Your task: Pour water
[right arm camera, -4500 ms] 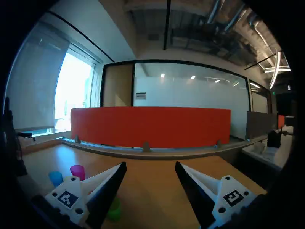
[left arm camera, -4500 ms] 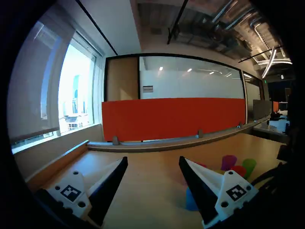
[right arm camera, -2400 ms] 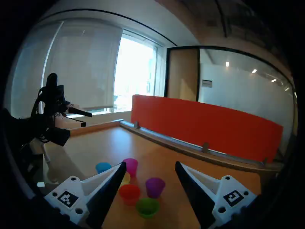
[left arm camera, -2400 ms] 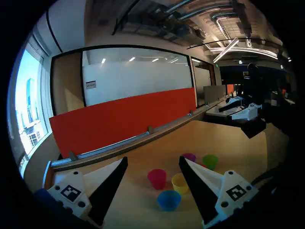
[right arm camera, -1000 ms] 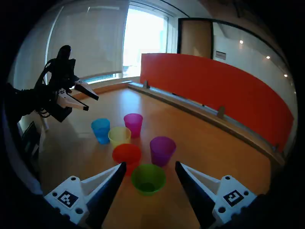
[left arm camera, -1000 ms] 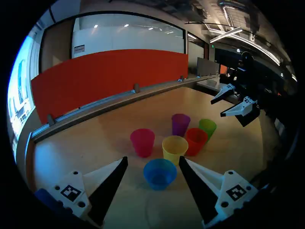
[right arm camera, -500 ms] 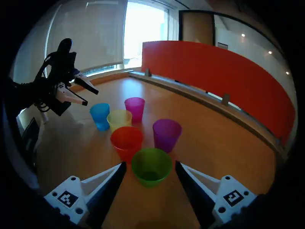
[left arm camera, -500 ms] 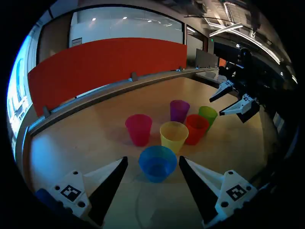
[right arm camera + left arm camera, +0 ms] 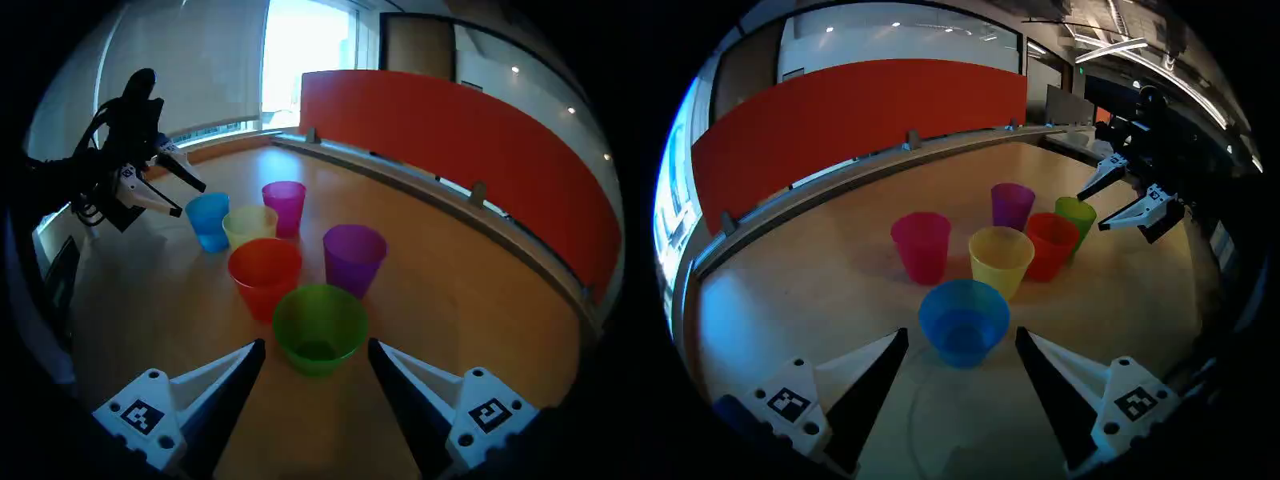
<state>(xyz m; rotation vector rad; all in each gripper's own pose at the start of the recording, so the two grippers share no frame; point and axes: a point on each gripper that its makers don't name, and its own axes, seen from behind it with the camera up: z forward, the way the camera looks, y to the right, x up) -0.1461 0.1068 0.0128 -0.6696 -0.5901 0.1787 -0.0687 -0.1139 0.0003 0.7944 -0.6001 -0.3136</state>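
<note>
**Both tongs open, one cup in front of each**

Left tongs point(image 9: 960, 334): jaws spread wide, nothing held. The blue cup point(image 9: 964, 320) stands just ahead of the tips, in line with the gap, not touched.

Right tongs point(image 9: 314, 344): also wide open and empty. The green cup point(image 9: 320, 328) sits just ahead of its gap in the same way, not touched.

Handling, as a judgement: these look like thin plastic tumblers, light, smooth and tapered. They would tip or skid easily and flex if squeezed hard. Best hold is across the wall about mid-height, with moderate pressure, since the taper could let a low grip slide.

Contents: blue cup has a darker floor and green cup a dark patch at the bottom. Could be a little water or only shade; cannot tell.

Between the two, on the wooden table point(image 9: 800, 304): yellow cup point(image 9: 1002, 258), red cup point(image 9: 1052, 244), pink cup point(image 9: 922, 244) and purple cup point(image 9: 1013, 204), upright and close-packed. Nothing can be made out inside them.
</note>
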